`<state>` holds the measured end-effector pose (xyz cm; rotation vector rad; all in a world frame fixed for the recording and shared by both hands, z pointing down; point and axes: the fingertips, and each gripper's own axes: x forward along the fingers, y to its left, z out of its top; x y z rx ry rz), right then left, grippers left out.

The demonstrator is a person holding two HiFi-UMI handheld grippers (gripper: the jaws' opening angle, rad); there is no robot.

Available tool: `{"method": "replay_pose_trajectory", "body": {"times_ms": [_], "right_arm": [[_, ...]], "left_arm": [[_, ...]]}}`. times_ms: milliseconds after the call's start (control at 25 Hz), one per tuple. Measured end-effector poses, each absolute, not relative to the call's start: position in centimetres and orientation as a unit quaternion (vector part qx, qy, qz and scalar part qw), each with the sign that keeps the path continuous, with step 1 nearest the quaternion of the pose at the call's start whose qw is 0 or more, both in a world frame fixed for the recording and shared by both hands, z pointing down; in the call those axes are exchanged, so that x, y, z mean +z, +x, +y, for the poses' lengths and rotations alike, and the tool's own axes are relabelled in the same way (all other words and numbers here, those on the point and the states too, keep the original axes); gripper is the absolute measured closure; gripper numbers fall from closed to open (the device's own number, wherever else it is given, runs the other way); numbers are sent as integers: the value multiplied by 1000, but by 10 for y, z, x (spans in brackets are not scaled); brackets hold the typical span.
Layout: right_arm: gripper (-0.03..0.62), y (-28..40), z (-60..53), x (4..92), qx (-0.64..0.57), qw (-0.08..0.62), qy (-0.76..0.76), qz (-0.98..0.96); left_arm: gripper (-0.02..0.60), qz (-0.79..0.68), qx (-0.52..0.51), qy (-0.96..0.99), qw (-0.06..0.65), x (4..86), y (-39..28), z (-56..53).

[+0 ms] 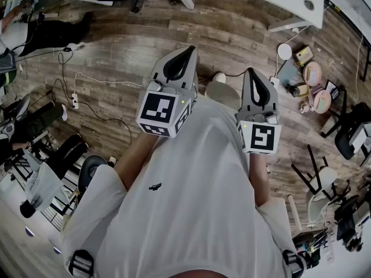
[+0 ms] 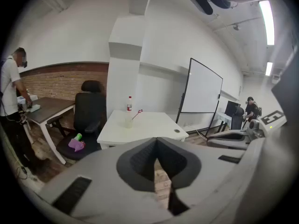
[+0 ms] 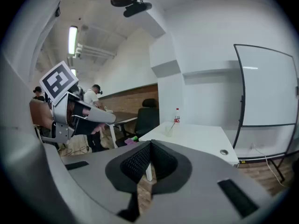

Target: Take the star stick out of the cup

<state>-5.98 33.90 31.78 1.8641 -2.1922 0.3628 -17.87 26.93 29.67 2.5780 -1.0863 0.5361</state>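
Observation:
A clear cup [image 2: 128, 122] stands far off on a white table [image 2: 149, 127], and the thin star stick [image 2: 137, 114] leans out of it with its red star up to the right. The right gripper view shows the same cup [image 3: 169, 130] and stick [image 3: 173, 123] in the distance. My left gripper [image 2: 156, 140] is shut and empty, well short of the table. My right gripper [image 3: 150, 144] is also shut with nothing in it. In the head view both grippers, the left [image 1: 186, 52] and the right [image 1: 254, 74], hang side by side at chest height over the wooden floor.
A bottle [image 2: 129, 103] stands just behind the cup. A black office chair [image 2: 88, 118] with a purple thing on its seat is left of the white table; a whiteboard [image 2: 202, 90] is to its right. A person [image 2: 10, 85] stands at a brown desk [image 2: 49, 107].

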Motion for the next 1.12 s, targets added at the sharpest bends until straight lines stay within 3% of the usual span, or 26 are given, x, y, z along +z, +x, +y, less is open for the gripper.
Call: {"method": "replay_pose_trajectory", "body": {"times_ms": [360,840,1120], "right_arm": [[591,-79,358,308,110,115,628,-762],[591,-25,366,303,137,38,677,-722],[591,-10,320,321,158,52,673,-720]], "left_arm": [[584,-417,152,883,149,288,-220,302],[584,-391,157,893,156,297,-177,318],[584,-393,162,890,166,307,-162,267]]}}
